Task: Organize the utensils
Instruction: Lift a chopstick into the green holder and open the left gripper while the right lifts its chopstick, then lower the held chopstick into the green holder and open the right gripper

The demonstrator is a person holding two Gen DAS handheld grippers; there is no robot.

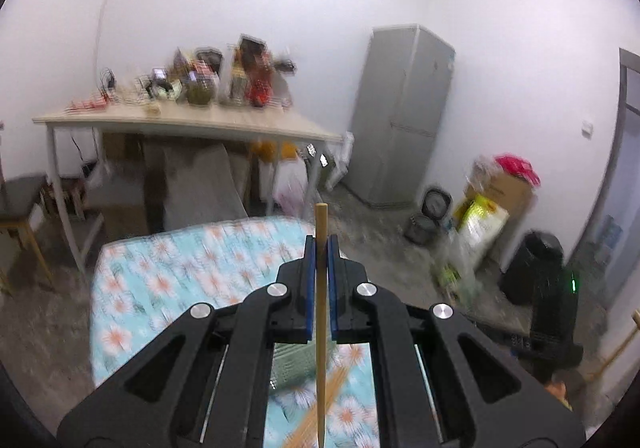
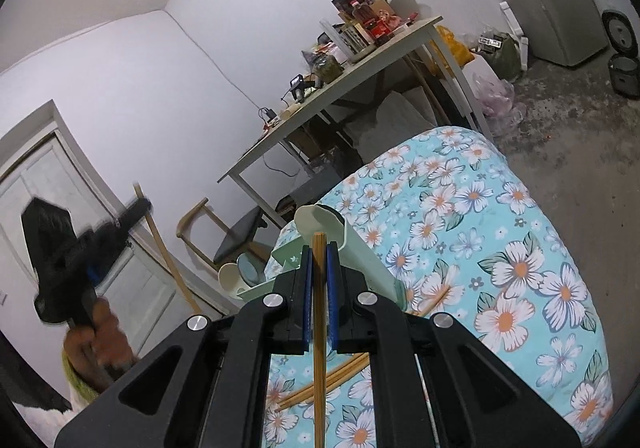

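Chopsticks are the things to be sorted here: the left tool [image 1: 320, 248] is clamped narrow on one wooden chopstick [image 1: 321, 328], which stands upright between its blue pads with its blunt end poking above the fingertips and its tapered end hanging below, and the right tool [image 2: 319, 254] is pinched the same way on another chopstick [image 2: 319, 348], or possibly a pair pressed together; I cannot tell which. More loose chopsticks [image 2: 324, 380] lie crossed on the flower-patterned surface [image 2: 500, 248] under the right tool, beside a pale green utensil holder [image 2: 340, 236] with an open cylindrical cup. Each stick looks light, stiff and smooth, so it would likely pivot or slide in a two-pad pinch if gripped near one end; holding it near the middle, as both tools do, seems the steadier choice, and a firm squeeze should not harm it. Much is hard to read: the left wrist view is smeared by blur, the holder's base and the cups [image 2: 240, 272] next to it are half hidden by the tool body, and the lower tips of both held sticks run out of view. In the right wrist view the left tool shows only as a dark blurred shape held by a hand [image 2: 100, 340].
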